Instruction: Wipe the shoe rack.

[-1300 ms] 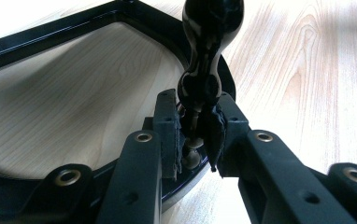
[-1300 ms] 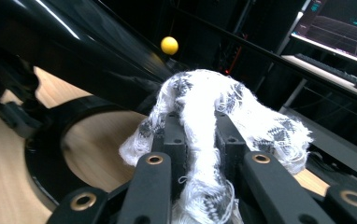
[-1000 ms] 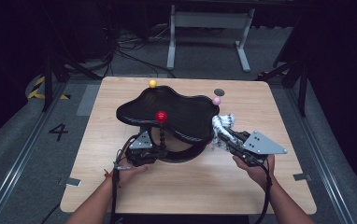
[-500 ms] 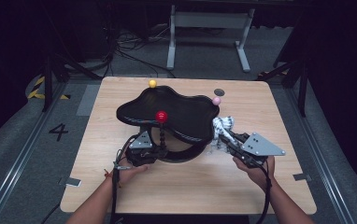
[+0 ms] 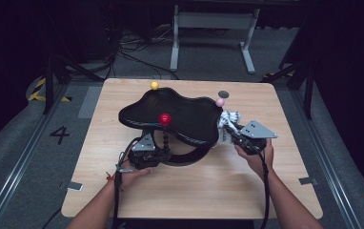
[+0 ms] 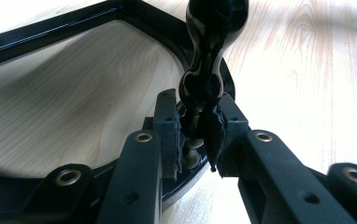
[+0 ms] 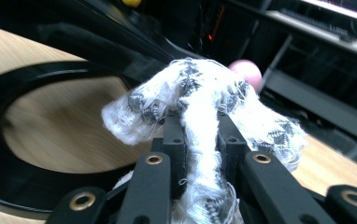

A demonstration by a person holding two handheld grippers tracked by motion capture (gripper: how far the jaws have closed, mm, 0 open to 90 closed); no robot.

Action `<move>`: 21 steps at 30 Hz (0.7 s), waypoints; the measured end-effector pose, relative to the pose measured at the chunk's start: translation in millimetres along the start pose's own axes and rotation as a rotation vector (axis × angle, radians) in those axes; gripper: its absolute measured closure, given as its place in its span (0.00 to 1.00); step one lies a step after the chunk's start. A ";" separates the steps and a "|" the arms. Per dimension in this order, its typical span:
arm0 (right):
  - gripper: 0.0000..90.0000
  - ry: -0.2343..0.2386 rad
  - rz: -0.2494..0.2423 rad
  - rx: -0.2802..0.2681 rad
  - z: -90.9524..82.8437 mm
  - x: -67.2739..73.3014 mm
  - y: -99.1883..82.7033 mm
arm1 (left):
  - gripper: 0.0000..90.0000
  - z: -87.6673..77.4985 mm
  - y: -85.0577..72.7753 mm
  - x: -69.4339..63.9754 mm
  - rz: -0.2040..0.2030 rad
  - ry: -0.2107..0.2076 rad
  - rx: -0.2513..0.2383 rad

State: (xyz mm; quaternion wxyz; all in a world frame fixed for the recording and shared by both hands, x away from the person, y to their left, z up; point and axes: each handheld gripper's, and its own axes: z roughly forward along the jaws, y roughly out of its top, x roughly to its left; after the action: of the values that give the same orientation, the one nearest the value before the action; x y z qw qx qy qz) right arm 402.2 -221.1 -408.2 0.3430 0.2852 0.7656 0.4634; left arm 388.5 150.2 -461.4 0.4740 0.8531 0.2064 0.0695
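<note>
The black stand [image 5: 170, 121], a glossy two-level piece with a wavy upper tray and a ring-shaped base, sits near the middle of the wooden table [image 5: 194, 191], and both grippers work at it. A beaded black post [image 6: 204, 70] rises from the front of the base to a red ball [image 5: 165, 119] at the tray's near edge; the left gripper [image 6: 196, 135] is clamped on the foot of this post, its padded jaws pressed in narrow on either side of the lowest bead, with the base ring curving away behind it. At the stand's right end the right gripper [image 7: 200, 140] pinches a white cloth with dark flecks [image 7: 200, 93], its jaws closed tight on the bunched middle while the frayed ends flop over both sides. In the high view the cloth [image 5: 228, 121] lies against the tray's right rim, though whether it actually touches the rim is hard to tell from there. A pink ball [image 5: 220, 102] stands on the rim just behind the cloth, and a yellow ball [image 5: 155, 85] tops the stand's far edge. A small dark disc [image 5: 223, 94] lies on the table just beyond the pink ball. Behind the table's far edge, a grey metal frame [image 5: 213, 28] stands on the floor.
</note>
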 end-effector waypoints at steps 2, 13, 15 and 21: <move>0.87 -0.005 0.018 0.014 3.3 -4.1 -0.5 | 0.84 0.1 -0.1 0.4 -0.001 -0.003 -0.001; 0.86 -0.050 0.047 0.089 30.6 -24.4 -10.1 | 0.84 0.1 -0.5 0.8 -0.002 -0.008 -0.004; 0.86 -0.050 0.045 0.080 31.2 -23.9 -9.1 | 0.84 0.4 -0.8 1.2 0.000 -0.012 -0.008; 0.86 0.004 0.029 0.017 12.3 -15.9 -0.4 | 0.84 0.7 -0.4 -0.3 -0.002 -0.002 -0.007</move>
State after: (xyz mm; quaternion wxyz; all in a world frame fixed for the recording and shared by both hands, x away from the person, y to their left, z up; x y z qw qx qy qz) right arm 421.4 -226.9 -408.5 0.3324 0.2985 0.7658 0.4625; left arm 388.3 149.7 -462.0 0.4772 0.8514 0.2064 0.0690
